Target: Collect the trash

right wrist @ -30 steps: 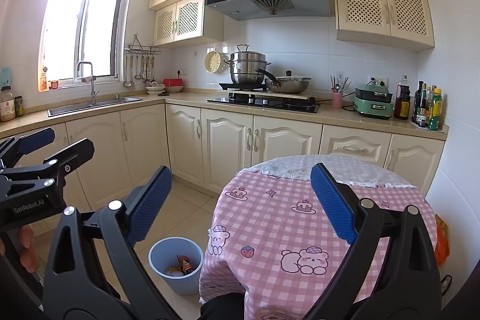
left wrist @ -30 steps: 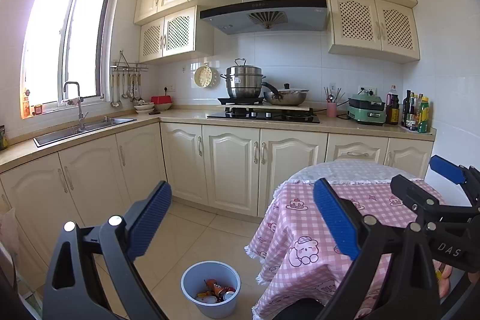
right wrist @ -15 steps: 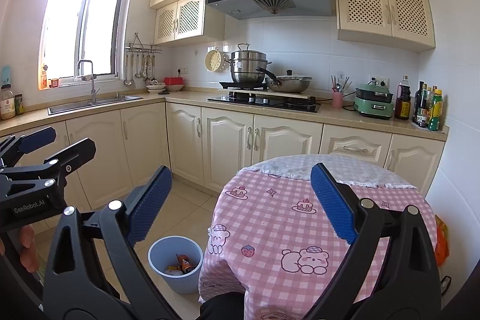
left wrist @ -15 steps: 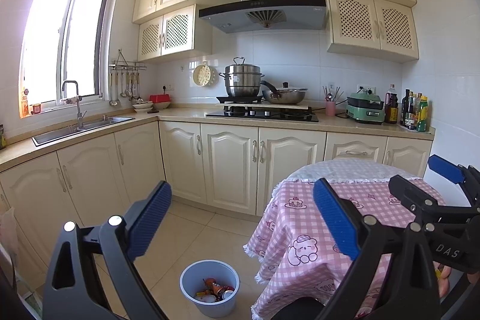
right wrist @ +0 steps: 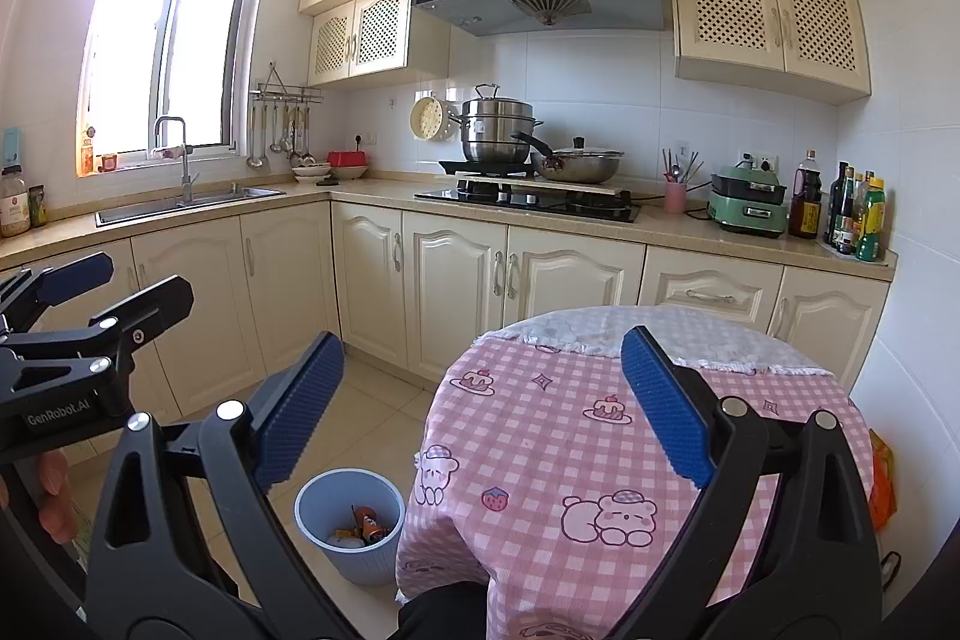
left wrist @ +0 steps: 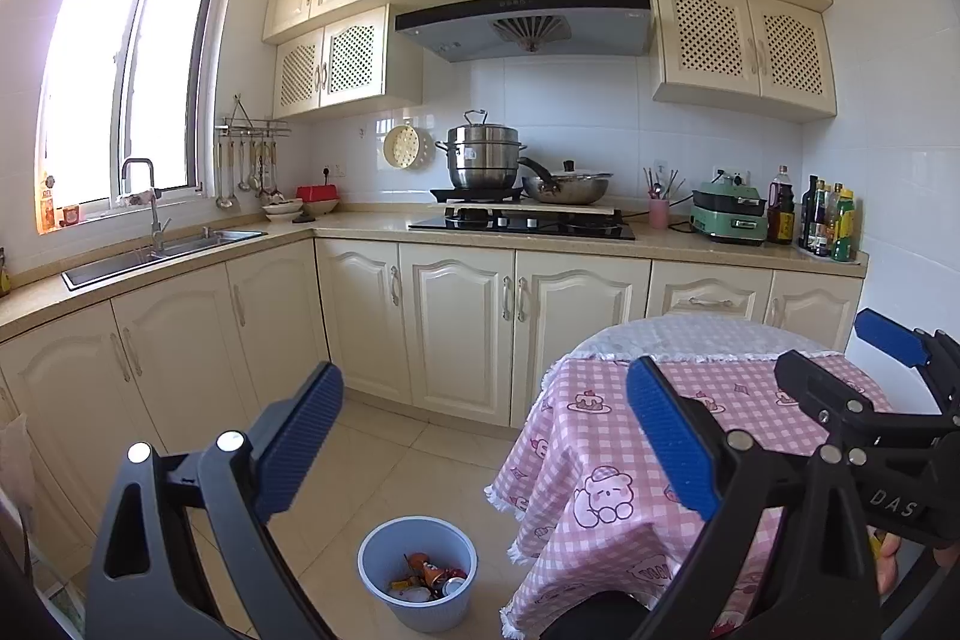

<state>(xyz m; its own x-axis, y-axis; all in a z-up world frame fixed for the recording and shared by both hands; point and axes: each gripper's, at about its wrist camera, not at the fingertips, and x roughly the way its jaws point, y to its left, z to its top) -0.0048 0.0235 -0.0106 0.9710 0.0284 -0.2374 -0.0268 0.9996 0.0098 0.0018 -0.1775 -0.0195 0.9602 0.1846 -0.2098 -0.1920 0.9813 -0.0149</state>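
Observation:
A pale blue bin (left wrist: 384, 595) stands on the tiled floor beside a round table (left wrist: 600, 436) with a pink checked cloth. Trash (left wrist: 427, 580) lies inside the bin: wrappers and small containers. My left gripper (left wrist: 483, 436) is held above the floor in front of the bin, open, with nothing between its blue pads. My right gripper (right wrist: 483, 406) is also open and empty, held over the near edge of the table (right wrist: 570, 448), with the bin (right wrist: 360, 559) and its trash (right wrist: 360, 526) low on its left. Each gripper shows in the other's view: the right gripper (left wrist: 846, 358), the left gripper (right wrist: 123, 283).
Cream cabinets (left wrist: 462, 334) run along the far wall under a counter with a hob (left wrist: 522, 223), pots, a green cooker (left wrist: 729, 214) and bottles (left wrist: 831, 220). A sink (left wrist: 162, 250) sits under the window on the left. An orange bag (right wrist: 879, 478) hangs past the table's right side.
Almost nothing has changed. Both grippers stay open and empty, with only a slight drift of the left wrist view.

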